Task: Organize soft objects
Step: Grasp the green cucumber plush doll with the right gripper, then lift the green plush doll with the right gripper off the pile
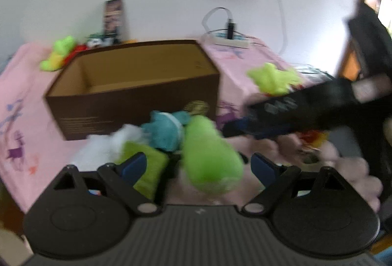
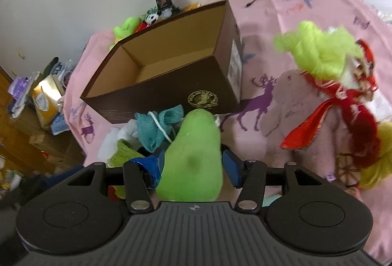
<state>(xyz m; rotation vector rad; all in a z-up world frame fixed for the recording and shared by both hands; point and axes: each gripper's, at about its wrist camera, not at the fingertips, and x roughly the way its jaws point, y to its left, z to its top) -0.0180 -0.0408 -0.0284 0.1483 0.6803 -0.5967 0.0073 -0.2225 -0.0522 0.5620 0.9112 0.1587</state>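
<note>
The right claw point(image 2: 193, 165) straddles the green pear-shaped plush toy point(image 2: 193, 156); its blue pads point(image 2: 231, 168) stand slightly clear of the sides, so a grip is not established. The left claw point(image 1: 196, 165) is spread wide around the same toy, not clamped.

The brown open cardboard box point(image 2: 171, 92) lies just beyond the toy and appears empty: judged from this, sorting has barely begun.

Between toy and box lie a teal knitted cloth point(image 2: 152, 129) and white stuffing point(image 2: 110, 141). Right of the box lies a lime-and-red rag doll point(image 2: 330, 85); behind it, more small plush toys point(image 2: 127, 26).
</note>
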